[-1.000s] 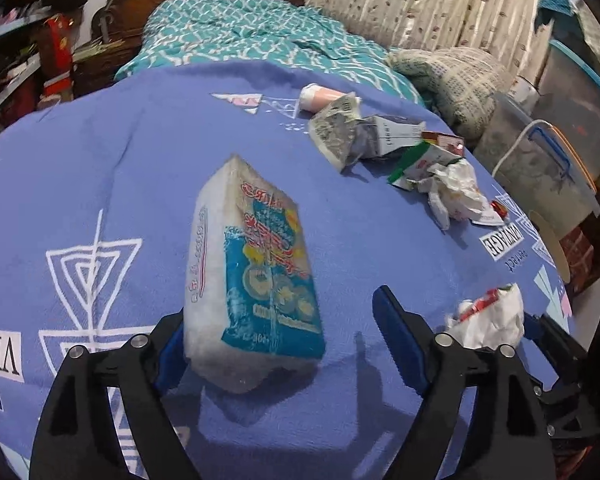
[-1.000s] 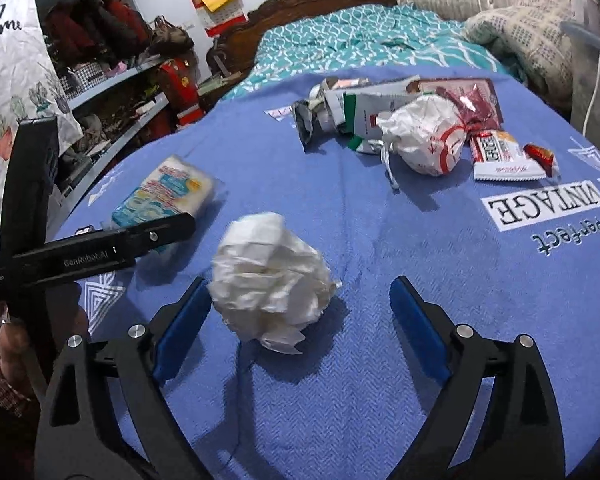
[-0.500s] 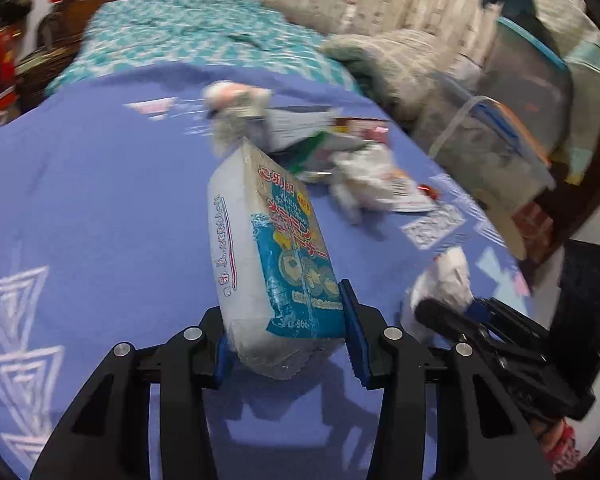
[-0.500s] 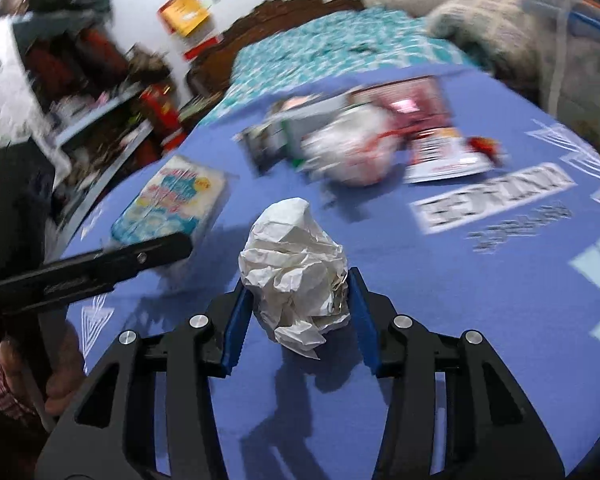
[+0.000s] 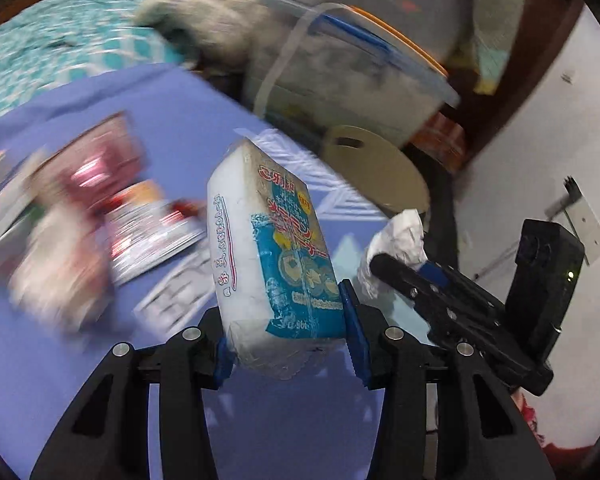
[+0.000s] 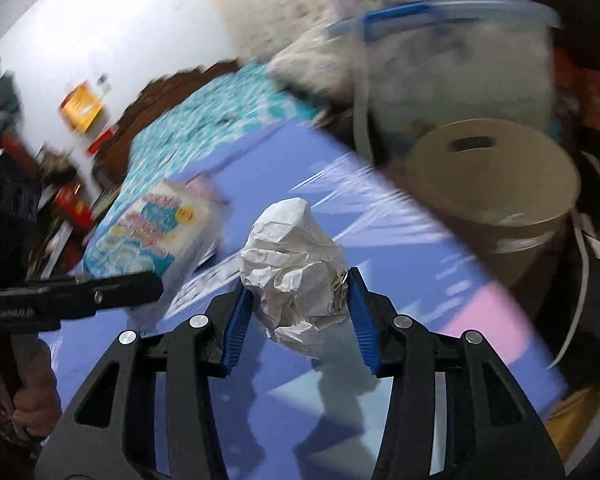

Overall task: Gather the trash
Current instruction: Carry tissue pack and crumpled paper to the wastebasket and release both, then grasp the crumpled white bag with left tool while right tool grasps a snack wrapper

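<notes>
My left gripper (image 5: 288,328) is shut on a white and blue plastic packet (image 5: 268,248) and holds it above the blue bedsheet (image 5: 80,380). My right gripper (image 6: 296,312) is shut on a crumpled white paper ball (image 6: 296,268), also lifted off the sheet. The paper ball (image 5: 396,244) and right gripper also show in the left wrist view, to the right of the packet. The packet (image 6: 156,232) shows at the left in the right wrist view. A beige bin with a slotted swing lid (image 6: 492,176) stands beyond the bed's edge, also in the left wrist view (image 5: 376,172).
Blurred wrappers and cartons (image 5: 112,208) lie on the sheet at the left. A clear storage box with a blue-handled lid (image 5: 348,76) sits behind the bin. A teal patterned cover (image 6: 204,120) lies further back. A white wall (image 5: 548,160) is at the right.
Both grippers closed on their items and lifted them off the sheet. Both have swung to the right, toward the bed's edge, bringing the beige bin into view.
</notes>
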### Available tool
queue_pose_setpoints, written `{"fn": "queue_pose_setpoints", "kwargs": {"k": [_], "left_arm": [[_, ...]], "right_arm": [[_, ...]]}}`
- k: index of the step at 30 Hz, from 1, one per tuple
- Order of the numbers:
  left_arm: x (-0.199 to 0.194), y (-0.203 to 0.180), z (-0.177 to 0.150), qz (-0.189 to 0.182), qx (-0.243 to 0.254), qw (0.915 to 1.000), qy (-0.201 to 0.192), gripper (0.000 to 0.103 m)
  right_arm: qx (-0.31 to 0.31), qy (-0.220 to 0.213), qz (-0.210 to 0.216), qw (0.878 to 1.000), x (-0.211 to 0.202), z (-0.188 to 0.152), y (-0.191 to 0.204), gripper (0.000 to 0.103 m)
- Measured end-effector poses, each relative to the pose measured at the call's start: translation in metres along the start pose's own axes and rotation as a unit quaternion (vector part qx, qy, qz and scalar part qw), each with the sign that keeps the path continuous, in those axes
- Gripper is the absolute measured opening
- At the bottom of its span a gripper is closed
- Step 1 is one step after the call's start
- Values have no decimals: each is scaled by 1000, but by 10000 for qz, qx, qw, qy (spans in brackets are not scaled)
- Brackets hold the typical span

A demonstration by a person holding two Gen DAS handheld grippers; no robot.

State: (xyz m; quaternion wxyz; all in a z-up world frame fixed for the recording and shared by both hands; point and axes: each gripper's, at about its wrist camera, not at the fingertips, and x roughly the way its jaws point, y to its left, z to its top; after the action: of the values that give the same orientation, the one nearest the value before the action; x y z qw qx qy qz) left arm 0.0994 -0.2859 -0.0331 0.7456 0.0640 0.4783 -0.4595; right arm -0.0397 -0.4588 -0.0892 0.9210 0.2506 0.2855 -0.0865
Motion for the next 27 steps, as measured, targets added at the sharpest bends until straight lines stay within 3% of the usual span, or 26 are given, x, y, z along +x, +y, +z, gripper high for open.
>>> {"fn": "queue_pose_setpoints", "kwargs": {"k": [8,12,15,17,22,27], "left_arm": [[100,-82,93,-744,484,9947,524,44],[144,-100,118,-698,458,9943,665,46],[173,-101,129,-578,228,9949,793,61],[180,-99,131,-423,153,9961,760,72],[171,-87,131,-343,98,9972,660,73],[113,-65,115,-347,117,9992,164,73]], "right_arm": [[1036,-527,-557,9917,-12,61,-115,48],[1215,-498,-831,9878,-2,73,-147,52],[1275,-459,-948,9862,9,78,-158,64],[1329,-508,-998,9848,12,77,-162,72],[1387,-668,-1034,9826,8,75,-157,73],[1260,-765,-843,9855,1,78,-131,73]]}}
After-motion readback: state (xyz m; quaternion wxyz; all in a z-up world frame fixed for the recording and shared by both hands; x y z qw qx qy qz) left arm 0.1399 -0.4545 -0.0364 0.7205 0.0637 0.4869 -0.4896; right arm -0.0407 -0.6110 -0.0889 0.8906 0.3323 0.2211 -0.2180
